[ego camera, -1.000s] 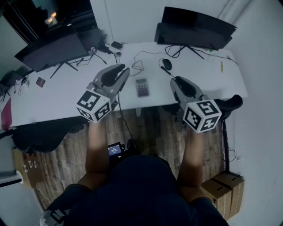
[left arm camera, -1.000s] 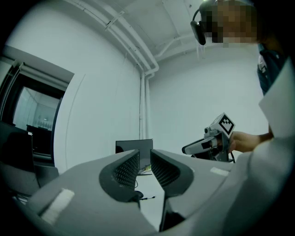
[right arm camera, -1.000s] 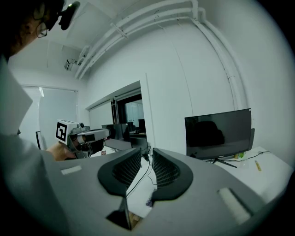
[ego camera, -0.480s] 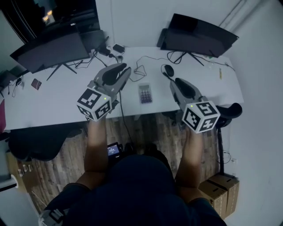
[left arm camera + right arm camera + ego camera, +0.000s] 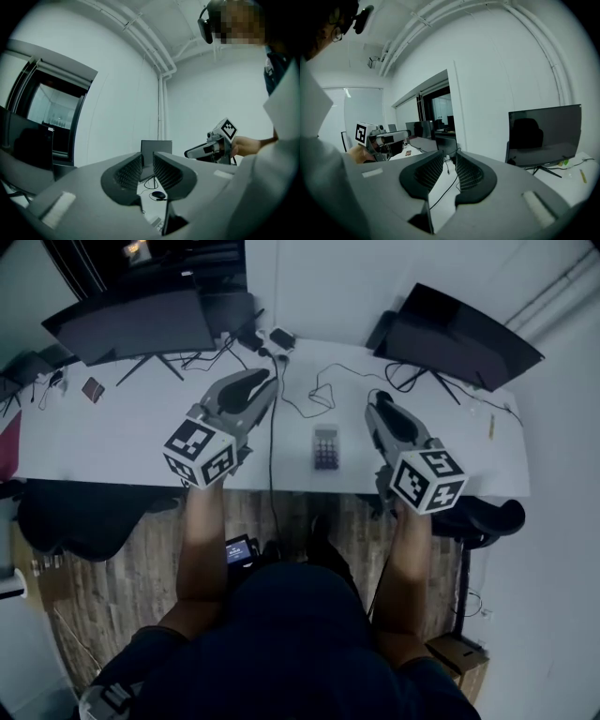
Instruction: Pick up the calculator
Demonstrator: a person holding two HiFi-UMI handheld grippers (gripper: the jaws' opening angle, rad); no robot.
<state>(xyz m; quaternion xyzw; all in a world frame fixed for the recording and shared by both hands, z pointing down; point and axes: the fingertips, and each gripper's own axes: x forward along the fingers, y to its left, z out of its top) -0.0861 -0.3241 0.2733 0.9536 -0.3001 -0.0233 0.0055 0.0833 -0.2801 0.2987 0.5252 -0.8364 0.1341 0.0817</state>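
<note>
A small grey calculator (image 5: 325,447) lies flat near the front edge of the white desk (image 5: 122,442), untouched. My left gripper (image 5: 265,382) hovers over the desk to its left, jaws shut and empty, and points level toward the far wall (image 5: 147,154). To the calculator's right my right gripper (image 5: 375,409) also hangs above the desk. Its jaws (image 5: 449,152) stand close together with nothing between them. Each gripper view shows the other gripper off to one side.
Two dark monitors (image 5: 131,324) (image 5: 459,338) stand at the back of the desk, with cables and a black mouse (image 5: 158,195) between them. A black cable (image 5: 273,456) drops over the front edge. Black chairs (image 5: 84,521) (image 5: 487,517) sit under the desk on both sides.
Both grippers have moved forward over the desk, one on each side of the calculator. The desk and calculator have come nearer in the head view. The jaws have not changed.
</note>
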